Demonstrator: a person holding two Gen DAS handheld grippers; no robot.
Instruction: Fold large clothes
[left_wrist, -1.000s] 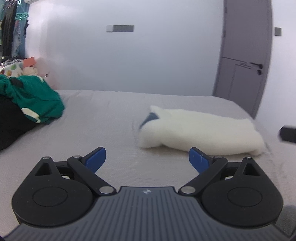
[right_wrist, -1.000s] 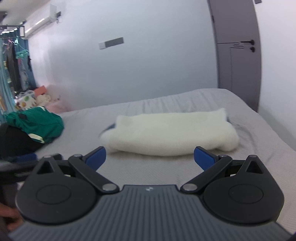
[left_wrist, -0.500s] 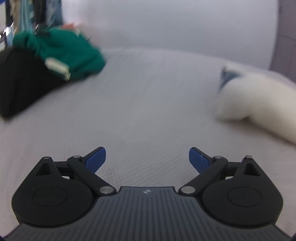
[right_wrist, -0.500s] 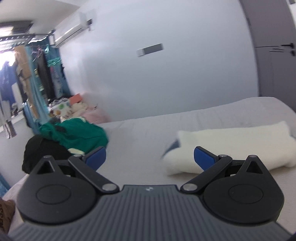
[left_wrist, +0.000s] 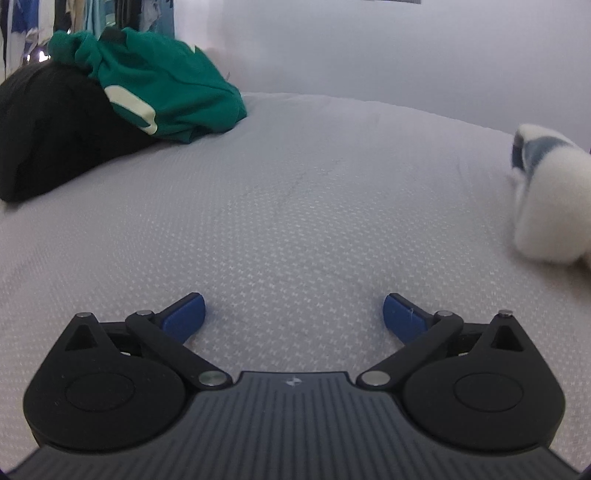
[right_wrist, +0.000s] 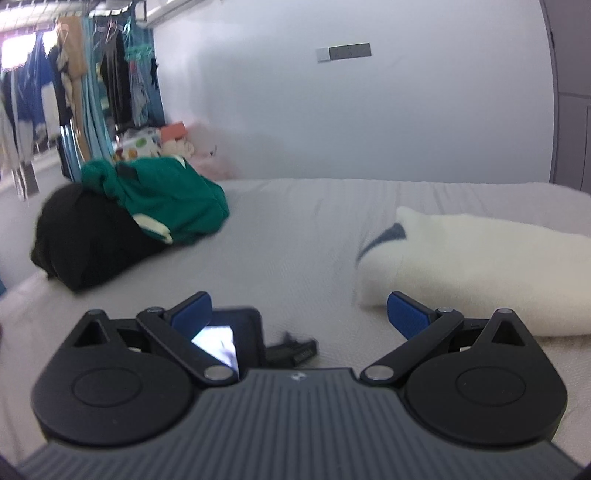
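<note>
White folded garment (right_wrist: 480, 258) lies right of both open, empty jaws.

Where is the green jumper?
The green jumper is on the far left of the bed in both views, lying on top of a black garment.

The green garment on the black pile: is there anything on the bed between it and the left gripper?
Nothing visible. Only bare grey bed lies between the open left gripper and the green garment. The white folded item sits far right, off that path.
</note>
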